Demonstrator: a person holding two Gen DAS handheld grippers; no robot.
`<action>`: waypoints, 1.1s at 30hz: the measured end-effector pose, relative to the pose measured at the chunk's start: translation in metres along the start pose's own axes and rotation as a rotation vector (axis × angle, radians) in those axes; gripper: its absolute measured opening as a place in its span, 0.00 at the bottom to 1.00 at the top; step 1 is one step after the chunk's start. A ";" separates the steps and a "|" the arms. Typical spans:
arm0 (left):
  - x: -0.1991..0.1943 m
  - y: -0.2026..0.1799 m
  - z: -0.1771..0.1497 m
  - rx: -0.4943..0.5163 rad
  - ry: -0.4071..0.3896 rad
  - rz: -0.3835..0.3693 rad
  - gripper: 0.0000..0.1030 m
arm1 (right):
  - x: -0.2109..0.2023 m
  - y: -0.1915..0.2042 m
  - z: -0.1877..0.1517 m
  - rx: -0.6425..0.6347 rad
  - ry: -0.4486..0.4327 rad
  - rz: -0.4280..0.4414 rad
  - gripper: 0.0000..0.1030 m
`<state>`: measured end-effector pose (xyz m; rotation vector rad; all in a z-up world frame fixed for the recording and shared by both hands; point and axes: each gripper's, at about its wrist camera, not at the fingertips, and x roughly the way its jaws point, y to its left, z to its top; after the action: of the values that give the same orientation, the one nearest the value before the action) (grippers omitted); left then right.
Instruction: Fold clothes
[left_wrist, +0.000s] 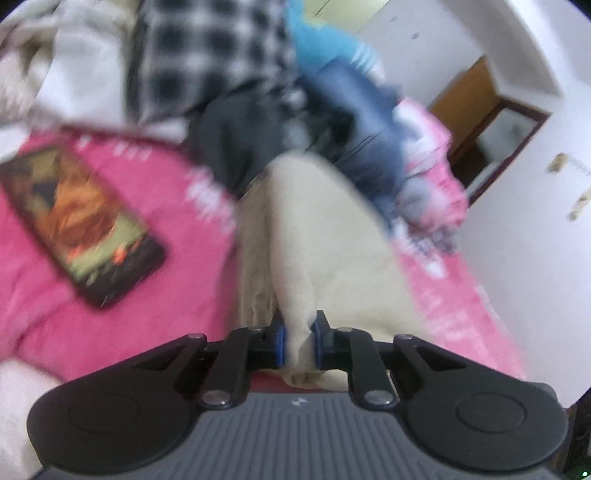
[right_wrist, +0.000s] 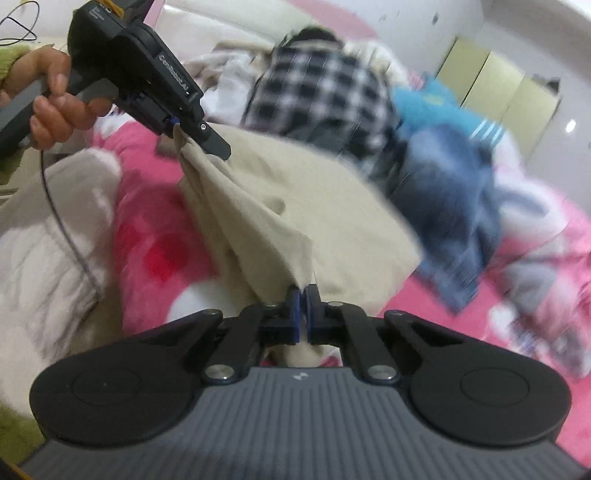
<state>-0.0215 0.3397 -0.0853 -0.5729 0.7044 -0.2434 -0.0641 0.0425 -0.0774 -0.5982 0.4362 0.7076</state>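
beige garment (stretched) between both grippers

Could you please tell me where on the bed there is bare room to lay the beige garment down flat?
Bare pink blanket shows in front of the jeans, right of the beige garment. A narrower strip lies between the phone and the garment. The far side is crowded: plaid shirt, blue clothes.

White plastered walls close the room, with a brown wooden door frame set into one (its opening dim). Pale yellow-green cupboard doors stand along the far wall, and a pink patterned bed cover spreads below
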 end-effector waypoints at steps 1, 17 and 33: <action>0.001 0.005 -0.002 -0.015 -0.006 -0.018 0.16 | 0.008 0.002 -0.008 0.006 0.012 0.004 0.01; -0.037 -0.060 0.031 0.264 -0.179 0.012 0.39 | -0.029 -0.055 0.036 0.243 -0.222 0.081 0.05; -0.008 -0.062 0.029 0.313 -0.136 0.070 0.47 | 0.069 -0.085 -0.003 0.494 -0.032 0.141 0.05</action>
<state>-0.0095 0.3044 -0.0279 -0.2631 0.5398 -0.2416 0.0433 0.0218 -0.0875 -0.0909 0.6035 0.7085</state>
